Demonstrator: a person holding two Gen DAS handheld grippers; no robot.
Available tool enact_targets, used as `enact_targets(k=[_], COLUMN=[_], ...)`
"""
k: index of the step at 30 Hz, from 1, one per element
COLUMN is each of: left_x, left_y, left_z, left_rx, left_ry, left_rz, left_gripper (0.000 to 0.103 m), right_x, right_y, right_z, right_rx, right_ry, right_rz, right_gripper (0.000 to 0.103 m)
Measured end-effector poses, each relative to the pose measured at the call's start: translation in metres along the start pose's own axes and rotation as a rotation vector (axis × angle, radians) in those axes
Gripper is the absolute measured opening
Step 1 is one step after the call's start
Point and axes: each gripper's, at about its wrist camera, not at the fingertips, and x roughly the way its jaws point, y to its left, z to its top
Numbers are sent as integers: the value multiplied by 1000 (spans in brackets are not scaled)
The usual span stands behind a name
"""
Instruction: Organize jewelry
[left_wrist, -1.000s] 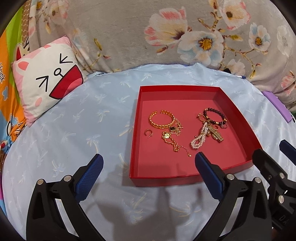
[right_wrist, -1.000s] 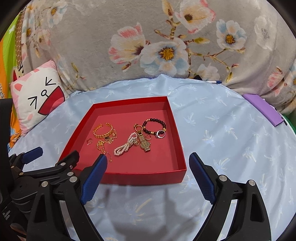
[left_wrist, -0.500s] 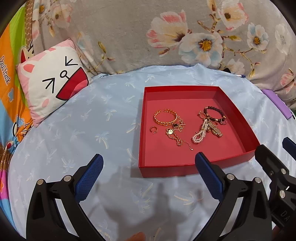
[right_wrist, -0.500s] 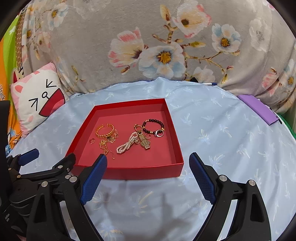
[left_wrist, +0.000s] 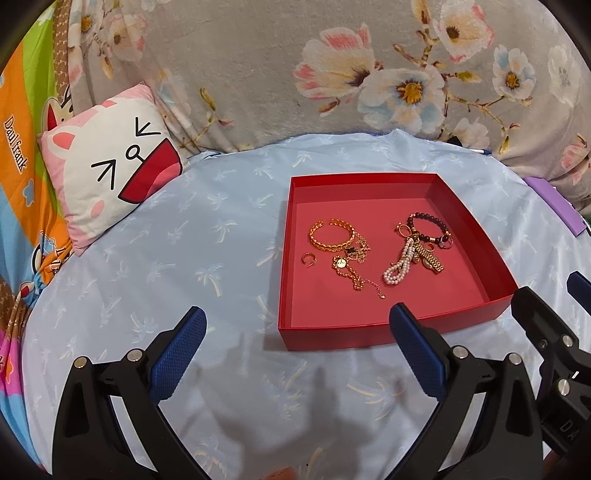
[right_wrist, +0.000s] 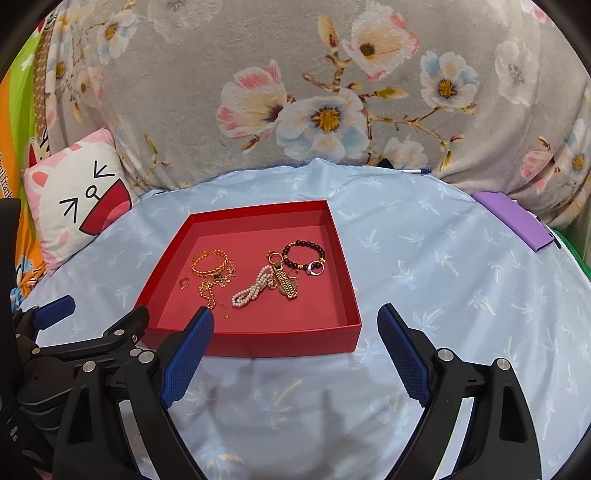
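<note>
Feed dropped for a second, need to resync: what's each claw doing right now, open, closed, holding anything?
Left claw: open, empty, short of the red tray.
Right claw: open, empty, also short of the tray.

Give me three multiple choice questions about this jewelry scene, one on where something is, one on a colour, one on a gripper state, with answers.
1. Where does the small gold ring lie?
A. on the blue sheet
B. in the red tray, left of the jewelry
C. on the cat pillow

2. What colour is the pearl bracelet?
A. white
B. green
C. blue

3. How is the right gripper?
A. shut on a bracelet
B. open, empty
C. shut, empty

Answers: 1 B, it rests on the tray floor by the gold bangle. 2 A, pale beads. 3 B, pads wide apart, nothing between.
</note>
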Motion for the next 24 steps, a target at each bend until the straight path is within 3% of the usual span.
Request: enact_targets(k=[24], left_x=[0], left_y=[0], left_z=[1], left_rx=[-1], left_ry=[1], left_rz=[6], left_gripper=[97], right_x=[0], right_y=[-1], right_z=[0], right_rx=[1], right_ry=[-1], right_rz=[1], right_gripper=[88])
